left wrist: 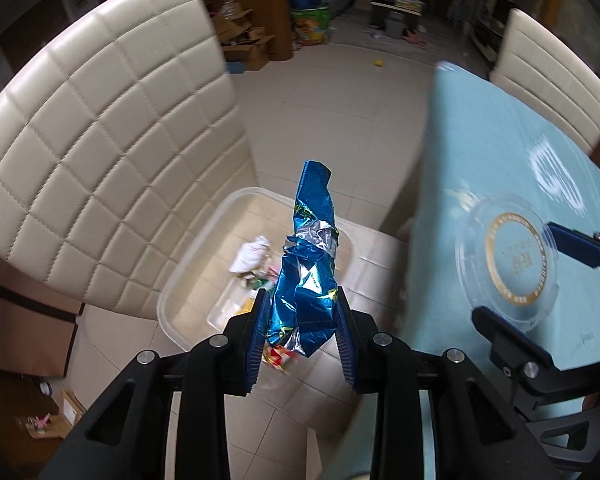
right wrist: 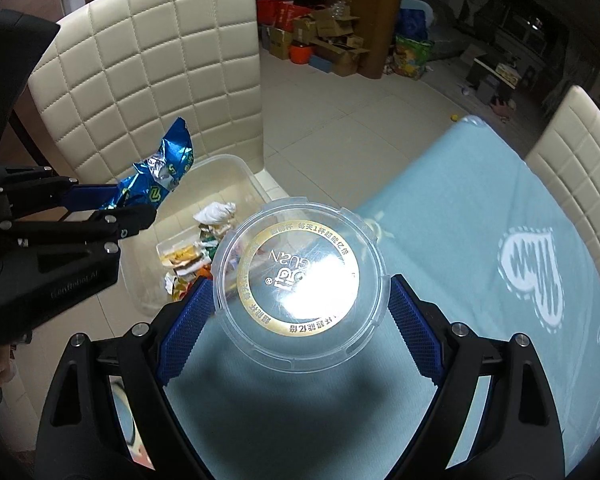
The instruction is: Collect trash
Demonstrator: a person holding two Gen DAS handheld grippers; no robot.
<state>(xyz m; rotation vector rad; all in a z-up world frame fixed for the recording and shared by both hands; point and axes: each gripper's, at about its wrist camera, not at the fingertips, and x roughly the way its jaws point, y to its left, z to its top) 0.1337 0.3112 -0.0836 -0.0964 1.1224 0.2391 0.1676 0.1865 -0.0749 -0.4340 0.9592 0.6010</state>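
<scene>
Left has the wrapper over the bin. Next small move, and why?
Probably open the left gripper and drop the blue wrapper. It hangs above the clear bin, which already holds other trash, so it should fall inside. The right gripper with the lid looks less far over the bin.

Pale tiled floor (right wrist: 340, 92), two cream quilted chairs (right wrist: 160, 60), a bench under a light blue cloth (right wrist: 480, 208), cardboard boxes (right wrist: 332, 40) stacked against a wooden cabinet (right wrist: 380, 8)
</scene>
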